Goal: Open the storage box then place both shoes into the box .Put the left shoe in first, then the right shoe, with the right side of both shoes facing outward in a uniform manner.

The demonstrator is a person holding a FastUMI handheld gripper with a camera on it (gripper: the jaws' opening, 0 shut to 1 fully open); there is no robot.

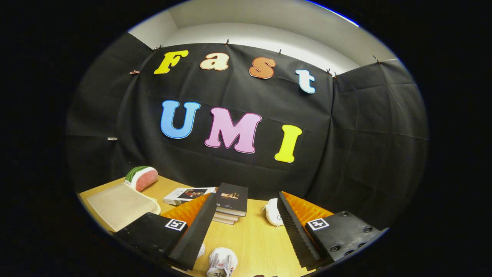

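My gripper (246,197) is open and held above a wooden table (253,234), with nothing between its fingers. A white shoe with red and dark markings (222,263) lies on the table low between the fingers, close to the left one. A second white item, seemingly the other shoe (273,212), sits just inside the right finger, partly hidden by it. A flat beige mesh-like piece (121,206), which may belong to the storage box, lies beyond the left finger near the table's edge.
A stack of dark-covered books (230,204) stands just ahead of the left fingertip, with a white book (188,195) lying beside it. A toy watermelon slice (141,178) rests at the table's far left corner. Black cloth walls the table at the back.
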